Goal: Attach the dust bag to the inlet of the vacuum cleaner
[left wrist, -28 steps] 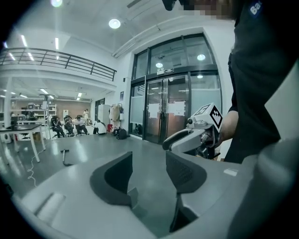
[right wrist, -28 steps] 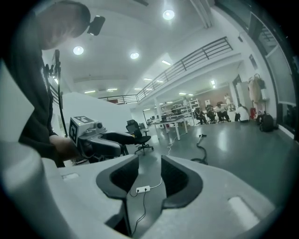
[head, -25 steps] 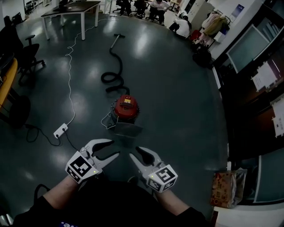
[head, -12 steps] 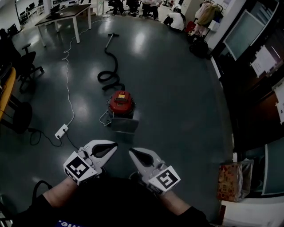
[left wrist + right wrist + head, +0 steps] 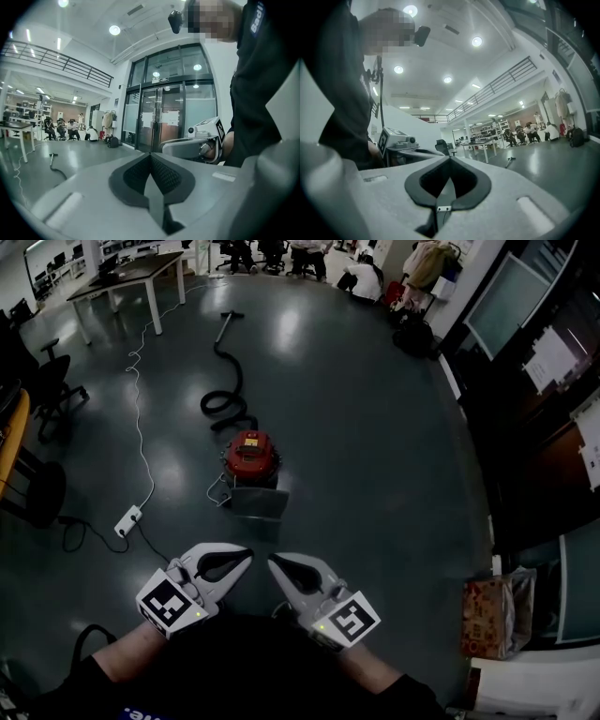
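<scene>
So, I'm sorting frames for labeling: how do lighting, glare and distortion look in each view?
Head view: dim, fisheye-curved, lamp glare on the glossy floor beyond the vacuum cleaner. Left gripper view: bright, dark round vignette, left gripper sharp. Right gripper view: same vignette, right gripper sharp.

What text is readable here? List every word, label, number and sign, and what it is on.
"Badi", cut off, on the black shirt.
Yellow label on the red vacuum cleaner: too small.
Notices on the glass doors: too small.
Marker cubes: patterns only, no letters.
</scene>
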Demonstrator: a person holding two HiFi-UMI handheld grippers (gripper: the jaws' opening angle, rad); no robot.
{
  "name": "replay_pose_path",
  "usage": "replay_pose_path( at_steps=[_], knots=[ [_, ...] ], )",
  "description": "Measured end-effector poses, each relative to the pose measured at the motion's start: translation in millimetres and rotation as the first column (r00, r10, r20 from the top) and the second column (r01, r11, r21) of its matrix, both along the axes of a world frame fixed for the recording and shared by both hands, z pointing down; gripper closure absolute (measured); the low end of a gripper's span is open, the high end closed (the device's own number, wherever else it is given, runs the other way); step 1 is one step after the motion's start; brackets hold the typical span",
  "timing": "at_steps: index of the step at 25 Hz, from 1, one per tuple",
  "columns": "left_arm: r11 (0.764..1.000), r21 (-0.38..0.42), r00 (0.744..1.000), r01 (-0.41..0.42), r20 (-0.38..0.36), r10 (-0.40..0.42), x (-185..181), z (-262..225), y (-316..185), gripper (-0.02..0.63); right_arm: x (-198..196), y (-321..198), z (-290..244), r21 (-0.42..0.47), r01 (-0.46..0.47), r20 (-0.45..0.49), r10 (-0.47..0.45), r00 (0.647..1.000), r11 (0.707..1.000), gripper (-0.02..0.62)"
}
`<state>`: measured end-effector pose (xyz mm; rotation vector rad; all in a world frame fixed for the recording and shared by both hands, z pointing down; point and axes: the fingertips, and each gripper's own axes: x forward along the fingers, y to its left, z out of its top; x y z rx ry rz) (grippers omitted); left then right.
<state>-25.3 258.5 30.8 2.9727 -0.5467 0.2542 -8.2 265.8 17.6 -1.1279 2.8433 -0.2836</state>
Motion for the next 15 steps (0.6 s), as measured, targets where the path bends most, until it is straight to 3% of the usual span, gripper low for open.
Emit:
replay_pose_path(
  at_steps=[15],
  knots=[
    [1.0,0.011,1.0,0.013,-0.006,-0.013,-7.2,-0.5,-2.9,0.604,-2.4,-6.3,6.1,-0.008,-0.001,-0.028,0.0,1.0,1.0,0.594]
  ],
)
